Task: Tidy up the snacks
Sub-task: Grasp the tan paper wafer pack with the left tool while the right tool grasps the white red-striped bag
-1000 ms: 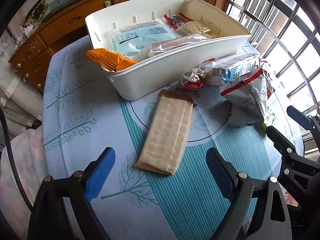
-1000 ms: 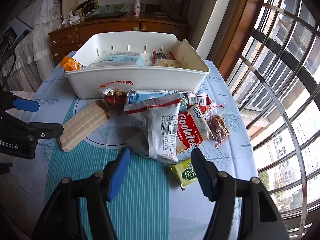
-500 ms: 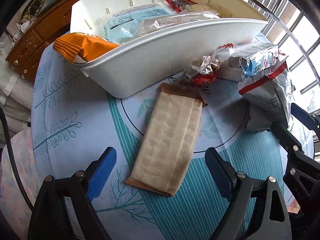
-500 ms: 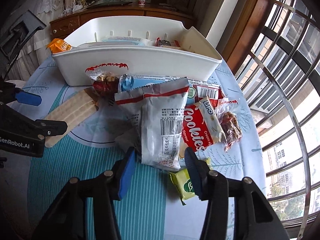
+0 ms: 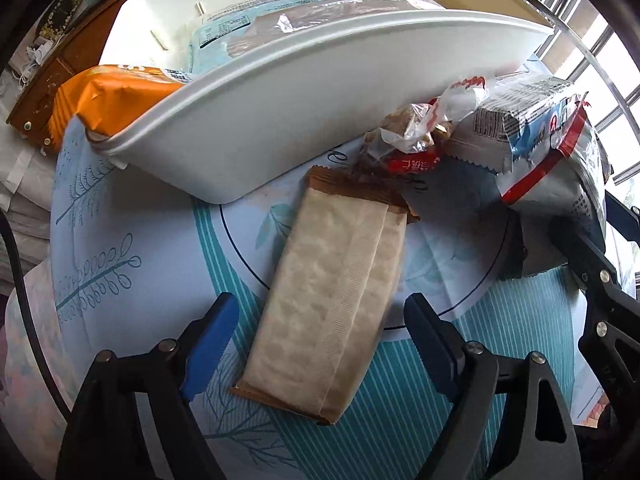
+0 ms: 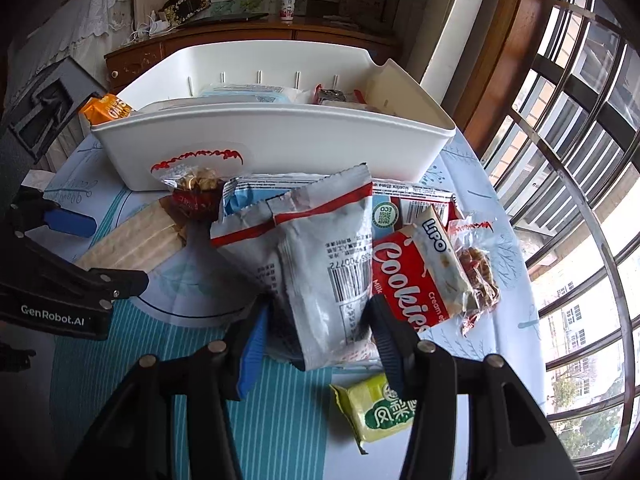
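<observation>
Currently the tan wafer pack lies flat on the tablecloth, long axis running from 6 toward 12 o'clock in the left wrist view. The left gripper straddles its near end. Its blue fingers are spread wide, one at 8 o'clock of the pack and one at 4 o'clock, neither touching the wrapper. These jaws have just been closing a little, with the pack between them but not pinched.

At 12 o'clock of the pack stands the white bin. It holds a pale blue packet, and an orange packet overhangs its left corner. A small clear bag of nuts touches the pack's far end at 1 o'clock.

In the right wrist view, the grey chip bag with a red stripe lies at centre. The right gripper has its fingers on either side of the bag's near end, close against the foil. Whether they press it cannot be told.

A red cookie pack lies at 3 o'clock of the bag, touching it. A clear bag of brown snacks sits further out. A yellow-green packet lies at 5 o'clock, partly under the right finger. A wooden dresser stands behind the bin at 12 o'clock.
</observation>
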`<act>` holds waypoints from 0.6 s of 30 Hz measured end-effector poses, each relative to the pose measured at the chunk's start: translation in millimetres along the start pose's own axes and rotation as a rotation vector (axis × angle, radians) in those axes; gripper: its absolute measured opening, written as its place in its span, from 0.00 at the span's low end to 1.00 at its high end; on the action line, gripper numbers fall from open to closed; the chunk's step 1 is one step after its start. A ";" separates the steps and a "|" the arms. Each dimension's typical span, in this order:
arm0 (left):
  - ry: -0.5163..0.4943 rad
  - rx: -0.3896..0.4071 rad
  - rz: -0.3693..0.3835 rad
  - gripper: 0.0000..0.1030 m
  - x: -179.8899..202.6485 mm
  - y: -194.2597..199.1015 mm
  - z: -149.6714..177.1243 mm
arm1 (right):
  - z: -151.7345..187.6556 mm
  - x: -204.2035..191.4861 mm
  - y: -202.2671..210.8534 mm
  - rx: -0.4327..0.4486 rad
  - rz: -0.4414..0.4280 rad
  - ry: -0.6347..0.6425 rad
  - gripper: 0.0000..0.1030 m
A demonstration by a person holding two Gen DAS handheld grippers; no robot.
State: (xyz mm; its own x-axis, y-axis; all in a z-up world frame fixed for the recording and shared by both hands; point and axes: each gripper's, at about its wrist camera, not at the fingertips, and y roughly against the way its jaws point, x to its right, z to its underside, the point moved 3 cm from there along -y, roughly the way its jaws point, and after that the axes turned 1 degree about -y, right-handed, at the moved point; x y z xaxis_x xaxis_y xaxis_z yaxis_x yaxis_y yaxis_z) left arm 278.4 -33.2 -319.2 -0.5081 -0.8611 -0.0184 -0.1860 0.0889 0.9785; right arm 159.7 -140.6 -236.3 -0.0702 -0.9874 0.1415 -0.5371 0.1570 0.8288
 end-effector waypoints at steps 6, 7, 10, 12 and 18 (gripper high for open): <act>-0.001 0.005 0.016 0.76 11.2 -6.7 -7.1 | -3.3 3.5 -3.4 0.013 -0.024 -0.006 0.49; 0.000 0.006 0.022 0.75 12.2 -7.3 -7.7 | -2.9 3.8 -3.3 0.015 -0.026 -0.011 0.49; 0.000 0.017 0.032 0.68 10.2 -5.5 -6.9 | -1.5 4.7 -3.8 0.015 -0.030 -0.022 0.48; -0.006 0.033 0.032 0.63 10.5 -4.0 -4.1 | -1.9 5.2 -4.1 0.016 -0.034 -0.026 0.47; -0.002 0.043 0.029 0.59 11.5 -2.8 -2.1 | -2.4 4.1 -2.7 0.007 -0.036 -0.029 0.45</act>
State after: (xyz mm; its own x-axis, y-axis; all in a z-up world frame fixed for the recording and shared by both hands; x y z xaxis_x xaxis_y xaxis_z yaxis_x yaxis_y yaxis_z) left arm 274.9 -44.5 -321.7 -0.5159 -0.8566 0.0094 -0.2072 0.1355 0.9689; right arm 162.9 -145.1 -236.7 -0.0755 -0.9925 0.0960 -0.5459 0.1217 0.8290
